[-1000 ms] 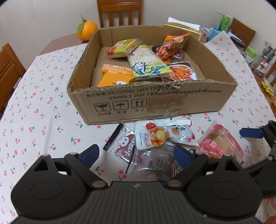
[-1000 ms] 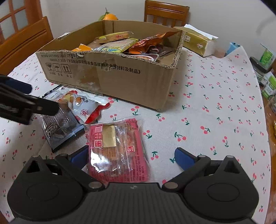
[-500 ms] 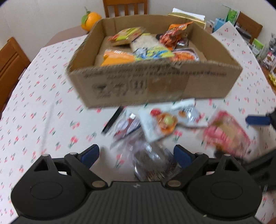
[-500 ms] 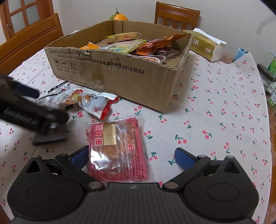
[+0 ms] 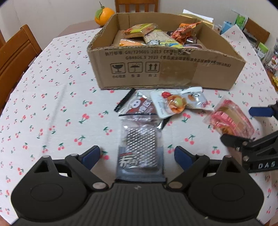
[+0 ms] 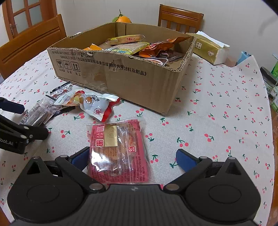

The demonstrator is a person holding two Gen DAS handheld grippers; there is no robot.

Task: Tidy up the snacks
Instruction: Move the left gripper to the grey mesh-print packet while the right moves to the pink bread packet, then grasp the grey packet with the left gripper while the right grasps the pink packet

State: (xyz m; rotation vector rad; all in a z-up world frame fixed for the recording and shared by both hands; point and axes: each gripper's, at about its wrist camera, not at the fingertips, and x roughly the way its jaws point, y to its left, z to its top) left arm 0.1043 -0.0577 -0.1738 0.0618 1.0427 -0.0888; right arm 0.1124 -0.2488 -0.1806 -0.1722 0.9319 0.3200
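A cardboard box (image 5: pixel 173 73) (image 6: pixel 132 81) holds several snack packets. In front of it on the cherry tablecloth lie a dark silver-patterned packet (image 5: pixel 140 147) (image 6: pixel 37 113), a brown packet with a white face (image 5: pixel 139 106), a white and orange packet (image 5: pixel 177 104) (image 6: pixel 90 102) and a red clear-wrapped packet (image 5: pixel 229 120) (image 6: pixel 118 149). My left gripper (image 5: pixel 137 155) is open, its fingers either side of the dark packet's near end. My right gripper (image 6: pixel 133 156) is open around the red packet's near end.
An orange (image 5: pixel 103 14) and wooden chairs (image 6: pixel 31 43) stand behind the box. A tissue box (image 6: pixel 210 49) lies to the right of the box. Jars and cartons (image 5: pixel 267 52) crowd the table's right edge.
My left gripper has dropped lower and pulled back, so the dark packet now lies between its fingers. My right gripper has moved slightly forward over the red packet.
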